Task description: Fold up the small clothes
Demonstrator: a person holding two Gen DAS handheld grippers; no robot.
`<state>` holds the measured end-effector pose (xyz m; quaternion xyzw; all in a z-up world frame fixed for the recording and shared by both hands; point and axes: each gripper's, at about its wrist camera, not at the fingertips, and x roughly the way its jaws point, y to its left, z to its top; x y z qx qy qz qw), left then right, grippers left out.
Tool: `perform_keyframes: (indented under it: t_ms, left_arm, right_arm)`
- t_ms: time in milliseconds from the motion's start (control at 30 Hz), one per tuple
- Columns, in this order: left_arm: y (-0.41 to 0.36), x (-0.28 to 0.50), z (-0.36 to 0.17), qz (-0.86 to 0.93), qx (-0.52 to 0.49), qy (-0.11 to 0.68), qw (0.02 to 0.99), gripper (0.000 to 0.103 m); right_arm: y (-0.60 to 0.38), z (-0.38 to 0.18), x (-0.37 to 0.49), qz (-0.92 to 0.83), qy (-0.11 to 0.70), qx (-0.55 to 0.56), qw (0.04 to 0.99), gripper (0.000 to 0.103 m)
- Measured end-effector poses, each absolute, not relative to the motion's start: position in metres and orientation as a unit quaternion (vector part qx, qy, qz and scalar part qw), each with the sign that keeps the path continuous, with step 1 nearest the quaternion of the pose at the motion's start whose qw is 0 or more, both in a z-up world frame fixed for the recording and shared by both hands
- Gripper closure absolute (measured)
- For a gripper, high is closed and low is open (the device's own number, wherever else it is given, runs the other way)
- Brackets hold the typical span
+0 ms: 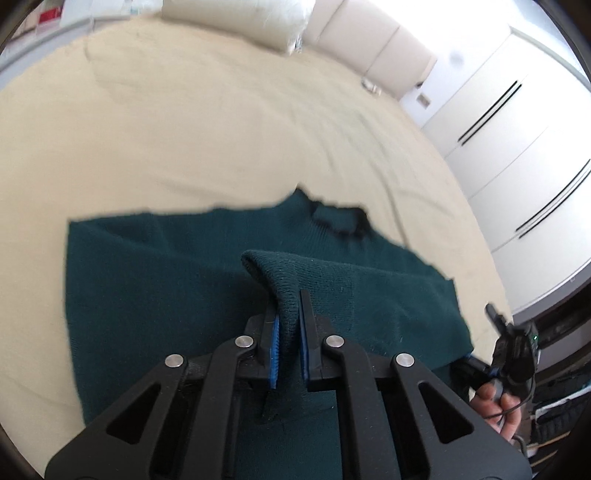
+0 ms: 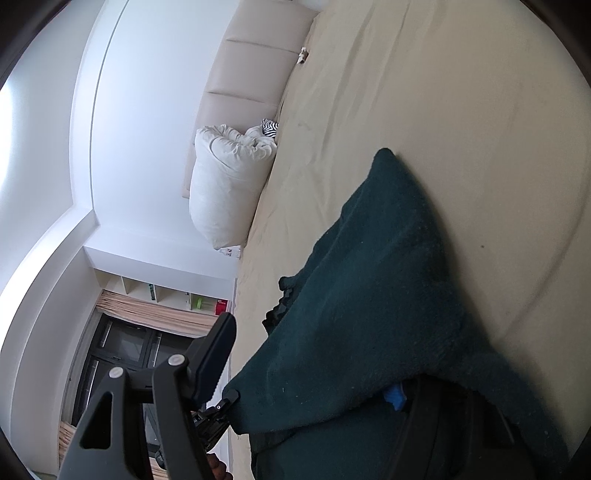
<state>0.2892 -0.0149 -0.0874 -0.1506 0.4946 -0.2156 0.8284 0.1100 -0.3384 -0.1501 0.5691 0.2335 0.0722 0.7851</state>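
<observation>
A dark green knitted sweater (image 1: 155,280) lies spread on the beige bed (image 1: 184,122), its neck at the far side. My left gripper (image 1: 288,325) is shut on a raised fold of the sweater, held above the flat part. In the right wrist view the sweater (image 2: 369,295) drapes over my right gripper (image 2: 314,369). Its left finger (image 2: 216,354) stands free and wide of the right one, which is buried under the cloth with a blue pad (image 2: 395,397) showing. The right gripper also shows in the left wrist view (image 1: 513,350) at the sweater's right edge.
A white pillow (image 1: 236,18) and padded headboard (image 1: 369,40) stand at the far end of the bed. White wardrobe doors (image 1: 517,147) are to the right. In the right wrist view shelves (image 2: 166,291) and a dark window (image 2: 122,354) are at the left.
</observation>
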Motion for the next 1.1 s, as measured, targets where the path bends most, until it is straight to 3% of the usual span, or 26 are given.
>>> perform_keyframes:
  t_ms: [100, 267, 467, 533, 700, 1100]
  left_arm:
    - [-0.010, 0.288, -0.119, -0.205, -0.160, 0.523, 0.812, 0.096]
    - [-0.005, 0.286, -0.120, -0.208, -0.174, 0.519, 0.811, 0.096]
    - [0.002, 0.285, -0.128, -0.213, -0.187, 0.516, 0.808, 0.094]
    - [0.002, 0.284, -0.128, -0.212, -0.188, 0.516, 0.809, 0.094]
    - [0.005, 0.283, -0.126, -0.210, -0.184, 0.510, 0.813, 0.094]
    - [0.012, 0.271, -0.120, -0.194, -0.179, 0.498, 0.826, 0.094]
  right_arm:
    - [-0.344, -0.160, 0.110, 0.066, 0.230, 0.587, 0.773, 0.035]
    - [-0.357, -0.170, 0.103, 0.079, 0.214, 0.617, 0.753, 0.044]
    - [-0.365, -0.172, 0.101, 0.083, 0.207, 0.630, 0.744, 0.045]
    - [-0.360, -0.170, 0.101, 0.083, 0.214, 0.626, 0.746, 0.043]
    - [-0.357, -0.164, 0.071, 0.099, 0.183, 0.656, 0.726, 0.024]
    - [-0.350, -0.144, 0.035, 0.079, 0.228, 0.623, 0.744, 0.022]
